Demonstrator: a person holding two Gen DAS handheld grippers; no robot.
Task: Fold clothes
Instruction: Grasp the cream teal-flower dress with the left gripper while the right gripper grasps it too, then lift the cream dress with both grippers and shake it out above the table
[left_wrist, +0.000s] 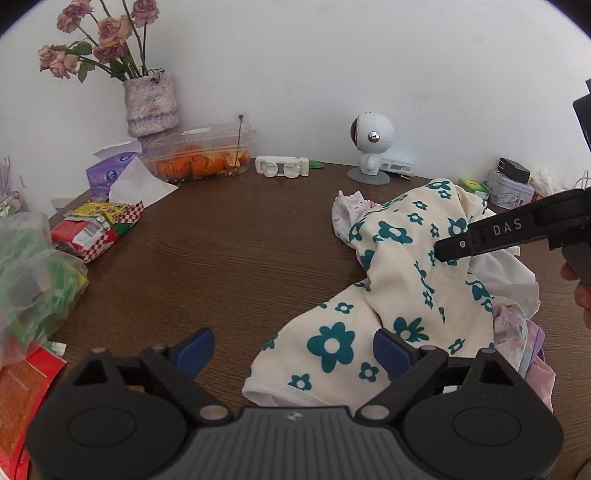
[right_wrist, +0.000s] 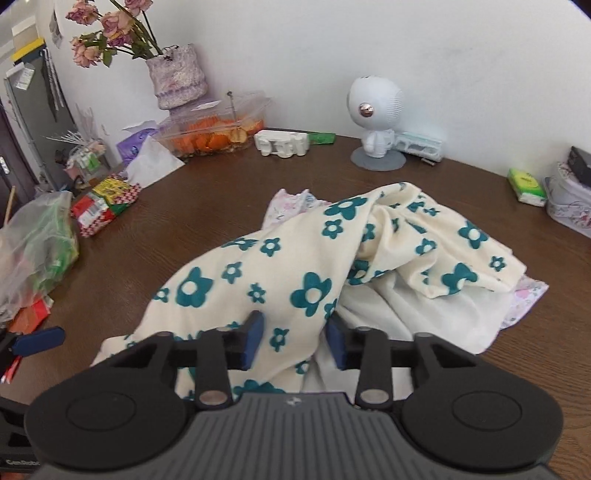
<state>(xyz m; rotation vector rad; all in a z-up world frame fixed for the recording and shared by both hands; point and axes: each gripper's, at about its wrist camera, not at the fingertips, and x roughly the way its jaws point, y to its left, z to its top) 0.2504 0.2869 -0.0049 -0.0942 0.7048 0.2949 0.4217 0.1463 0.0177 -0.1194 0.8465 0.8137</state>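
Note:
A cream garment with teal flowers lies crumpled on the brown table, on top of a white garment and a pale pink printed one. My right gripper is shut on a raised fold of the flowered garment; in the left wrist view it reaches in from the right over the pile. My left gripper stands open above the garment's near hem, its right finger over the cloth and nothing gripped. One of its blue pads shows at the left edge of the right wrist view.
Along the back stand a vase of dried roses, a clear box of orange peel, a white clip-like part and a white round-headed figure. Snack packets and a plastic bag crowd the left; a tin sits right.

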